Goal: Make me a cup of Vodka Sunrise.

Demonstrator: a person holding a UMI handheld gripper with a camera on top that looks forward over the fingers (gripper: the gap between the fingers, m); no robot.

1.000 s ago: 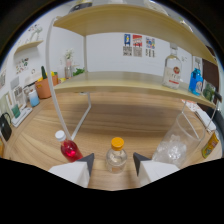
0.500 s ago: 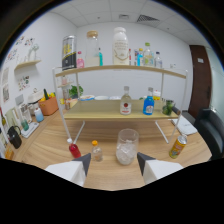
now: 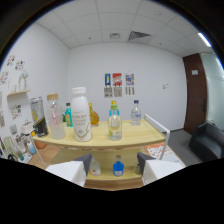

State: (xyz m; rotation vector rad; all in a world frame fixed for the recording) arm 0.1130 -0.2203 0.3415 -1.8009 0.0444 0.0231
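Note:
My gripper (image 3: 114, 174) is open with nothing between its white fingers (image 3: 75, 172). It is raised to the height of the wooden rack's top shelf (image 3: 130, 136). On that shelf stand a tall white bottle (image 3: 81, 120), a clear bottle with a green and yellow cap (image 3: 114, 122), a clear bottle with a blue cap (image 3: 135, 113), a teal bottle (image 3: 68, 115), a tall clear jar (image 3: 55, 118) and a dark can (image 3: 38, 124). On the shelf below, beyond the fingers, a blue bottle (image 3: 118, 167) and a clear bottle (image 3: 95, 168) show. No cup is in view.
A black chair (image 3: 207, 142) and a brown door (image 3: 192, 100) stand to the right of the rack. Posters (image 3: 117, 85) hang on the far wall. A small wall shelf (image 3: 17, 95) with items is to the left.
The gripper has risen from table height to the top shelf. The glass cup and small bottles on the table have dropped out of view.

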